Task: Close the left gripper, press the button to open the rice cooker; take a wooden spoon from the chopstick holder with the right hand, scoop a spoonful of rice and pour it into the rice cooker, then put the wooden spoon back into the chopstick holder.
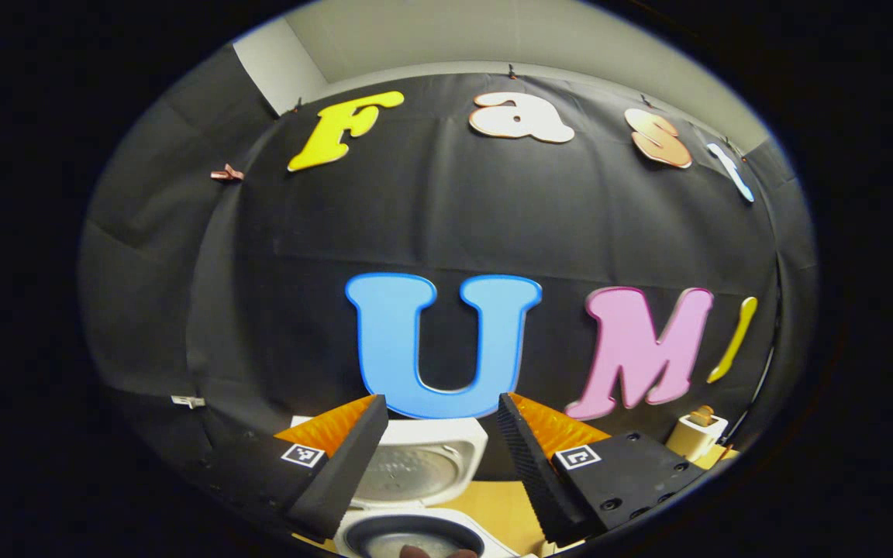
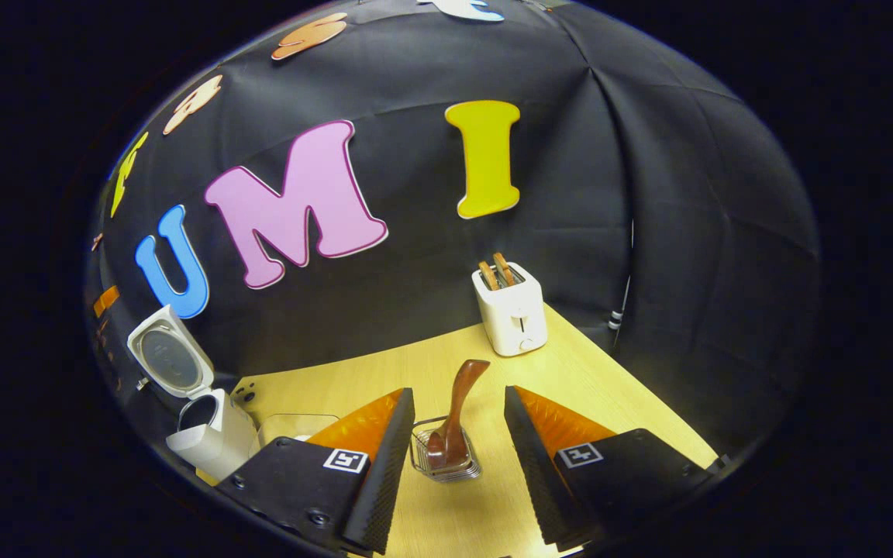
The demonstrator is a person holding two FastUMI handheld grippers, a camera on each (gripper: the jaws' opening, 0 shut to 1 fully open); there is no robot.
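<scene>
Now the rice cooker (image 2: 202,411) has its lid up, and the wooden spoon (image 2: 458,411) stands in the chopstick holder (image 2: 446,457), near the toaster (image 2: 510,310). The right hand-held gripper (image 2: 454,449) gapes wide around the spoon; the left hand-held gripper (image 1: 439,457) is wide too. A crooked pinch could tip the holder. No writing is readable.

A light wood-grain table (image 2: 578,387) is set against the black cloth wall. At its far edge, near the corner, a white toaster (image 2: 512,313) is placed upright, with two brown slices seated in its slots. Nearer the middle, a wire chopstick holder (image 2: 446,457) is positioned, in which a wooden spoon (image 2: 458,411) is stood with its handle leaning. At the left end, a white rice cooker (image 2: 210,430) is located, lid raised.
</scene>
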